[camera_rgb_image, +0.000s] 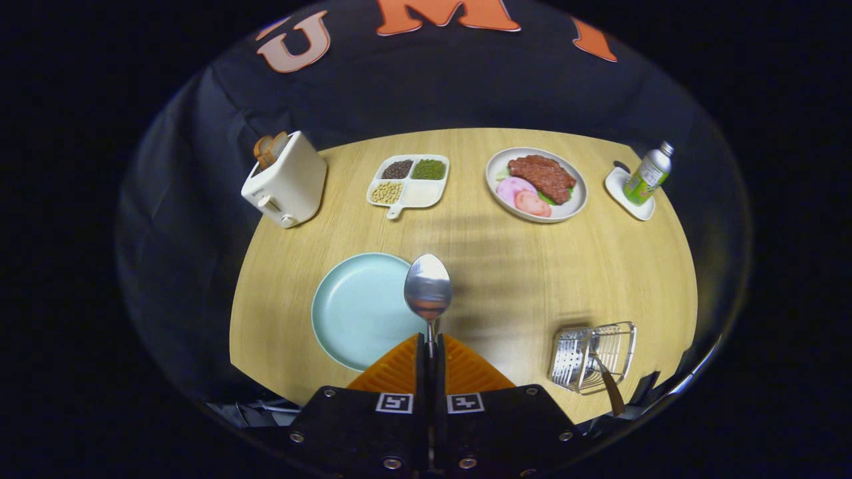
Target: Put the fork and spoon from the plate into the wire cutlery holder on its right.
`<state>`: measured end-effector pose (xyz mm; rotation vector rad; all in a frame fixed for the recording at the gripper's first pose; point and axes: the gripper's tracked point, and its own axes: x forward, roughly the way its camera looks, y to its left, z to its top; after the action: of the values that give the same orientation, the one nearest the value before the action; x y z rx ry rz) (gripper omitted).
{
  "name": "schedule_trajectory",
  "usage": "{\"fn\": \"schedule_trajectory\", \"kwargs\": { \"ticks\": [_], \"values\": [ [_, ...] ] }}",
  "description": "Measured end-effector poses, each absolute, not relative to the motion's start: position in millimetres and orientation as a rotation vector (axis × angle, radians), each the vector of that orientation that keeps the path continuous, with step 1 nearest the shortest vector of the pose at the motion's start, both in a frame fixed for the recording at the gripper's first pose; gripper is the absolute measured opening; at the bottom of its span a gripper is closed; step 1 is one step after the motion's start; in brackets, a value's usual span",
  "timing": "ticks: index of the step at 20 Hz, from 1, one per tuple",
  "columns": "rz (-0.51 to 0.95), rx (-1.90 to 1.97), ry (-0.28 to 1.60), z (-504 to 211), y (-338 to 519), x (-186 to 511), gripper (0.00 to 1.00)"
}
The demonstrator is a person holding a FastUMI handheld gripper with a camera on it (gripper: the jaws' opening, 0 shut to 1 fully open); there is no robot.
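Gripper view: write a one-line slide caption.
Orange-fingered gripper shut on a shiny metal spoon over the pale blue round plate; silver wire cutlery holder waits right.

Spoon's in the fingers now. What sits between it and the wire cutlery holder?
Only bare tabletop, going by the gripper view. The gripper is shut on the spoon, raised beside the blue plate; the wire cutlery holder stands off to its right.

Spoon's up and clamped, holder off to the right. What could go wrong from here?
1. The hand-held gripper pinches only the thin handle of the spoon, with the bowl far ahead of the fingers; it may pivot or slip during the carry.
2. The wire cutlery holder already has a brown-handled utensil leaning out, which could block or deflect the spoon.
3. The holder sits near the table edge and looks light; a knock might push it off.
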<state>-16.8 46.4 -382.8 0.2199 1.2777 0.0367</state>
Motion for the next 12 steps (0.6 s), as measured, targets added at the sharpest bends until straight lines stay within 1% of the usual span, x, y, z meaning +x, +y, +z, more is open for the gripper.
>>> {"fn": "schedule_trajectory", "kwargs": {
  "ticks": [6,9,12],
  "values": [
    [-0.153,0.255,1.254,-362,-40,-62,0.04],
    [-0.22,0.251,1.281,-364,-71,-85,0.04],
    [-0.238,0.256,1.321,-371,-84,-106,0.04]
  ]
}}
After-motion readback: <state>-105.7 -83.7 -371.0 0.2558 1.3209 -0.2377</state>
